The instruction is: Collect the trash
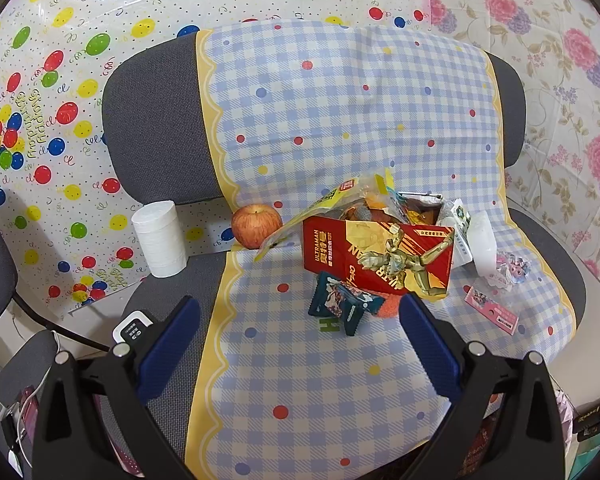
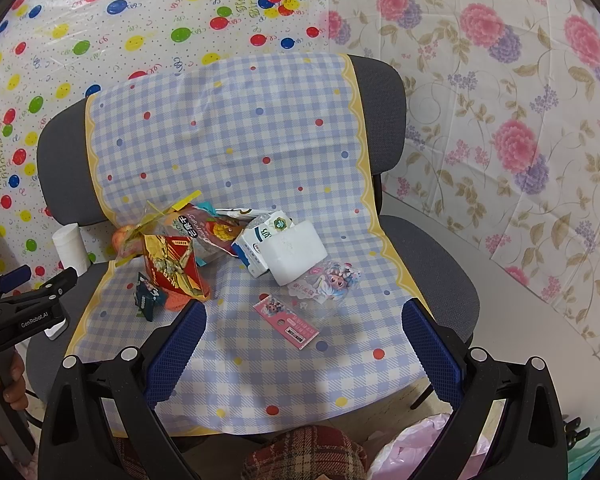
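Observation:
A pile of trash lies on the checked cloth of a chair seat (image 1: 300, 380): a red Ultraman box (image 1: 376, 256), a dark teal wrapper (image 1: 342, 306), snack bags (image 1: 340, 204), a white foam block (image 2: 294, 252), a blue-white carton (image 2: 252, 250), a clear cartoon packet (image 2: 332, 280) and a pink card (image 2: 286, 322). My left gripper (image 1: 300, 344) is open and empty, just in front of the teal wrapper. My right gripper (image 2: 304, 344) is open and empty, hovering near the pink card. The left gripper also shows at the left edge of the right wrist view (image 2: 32, 280).
An apple (image 1: 256, 226) and a white paper roll (image 1: 160, 240) stand at the seat's back left. A small white device (image 1: 134, 326) lies on the seat's left edge. A pink plastic bag (image 2: 428, 452) sits below the seat's front right. Patterned sheets hang behind the chair.

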Action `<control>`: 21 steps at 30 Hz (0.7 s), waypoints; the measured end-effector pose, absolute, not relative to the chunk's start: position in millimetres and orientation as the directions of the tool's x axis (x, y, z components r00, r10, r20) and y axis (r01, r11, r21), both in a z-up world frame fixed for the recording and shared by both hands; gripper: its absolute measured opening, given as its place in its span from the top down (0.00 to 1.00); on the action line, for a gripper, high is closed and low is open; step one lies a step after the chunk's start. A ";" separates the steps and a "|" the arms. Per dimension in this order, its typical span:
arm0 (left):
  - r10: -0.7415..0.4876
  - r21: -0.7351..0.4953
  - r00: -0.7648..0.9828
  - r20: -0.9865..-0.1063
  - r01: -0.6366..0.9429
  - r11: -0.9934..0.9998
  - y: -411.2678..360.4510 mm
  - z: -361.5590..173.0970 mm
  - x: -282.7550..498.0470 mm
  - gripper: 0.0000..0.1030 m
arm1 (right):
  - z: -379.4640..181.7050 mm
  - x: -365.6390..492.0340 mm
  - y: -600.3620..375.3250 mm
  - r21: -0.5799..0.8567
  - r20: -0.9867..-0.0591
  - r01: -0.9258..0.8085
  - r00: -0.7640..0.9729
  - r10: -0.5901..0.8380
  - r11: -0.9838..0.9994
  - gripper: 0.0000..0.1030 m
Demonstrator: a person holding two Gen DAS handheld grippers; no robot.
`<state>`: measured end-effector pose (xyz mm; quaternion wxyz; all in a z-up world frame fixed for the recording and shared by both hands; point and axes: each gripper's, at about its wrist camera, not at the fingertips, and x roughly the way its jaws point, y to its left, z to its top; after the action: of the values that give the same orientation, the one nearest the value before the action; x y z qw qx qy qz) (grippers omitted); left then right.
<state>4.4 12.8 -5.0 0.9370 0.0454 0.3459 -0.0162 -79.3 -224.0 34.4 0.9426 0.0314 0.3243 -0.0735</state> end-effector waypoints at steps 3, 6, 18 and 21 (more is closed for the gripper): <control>0.001 0.074 0.760 -0.649 0.061 0.995 12.7 -4.9 4.5 0.06 | 34.5 -79.1 -223.8 0.012 -0.616 0.160 0.779 -0.119 0.987 0.06; 0.002 0.073 0.760 -0.650 0.061 0.995 12.7 -5.1 4.7 0.06 | 34.2 -78.8 -223.7 0.012 -0.616 0.160 0.779 -0.119 0.987 0.06; 0.015 0.040 0.738 -0.675 0.016 0.999 33.2 -20.6 28.4 0.06 | 24.8 -57.4 -224.9 0.033 -0.565 0.132 0.820 -0.091 0.991 0.06; 0.031 0.050 0.747 -0.664 0.003 0.999 35.3 -24.2 32.6 0.06 | 22.7 -46.0 -225.3 0.060 -0.558 0.128 0.827 -0.073 0.990 0.06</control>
<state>32.6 35.3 -24.2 0.9342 0.0239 0.3558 0.0073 -46.0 -225.3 22.7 0.9545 0.0474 0.2896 -0.0526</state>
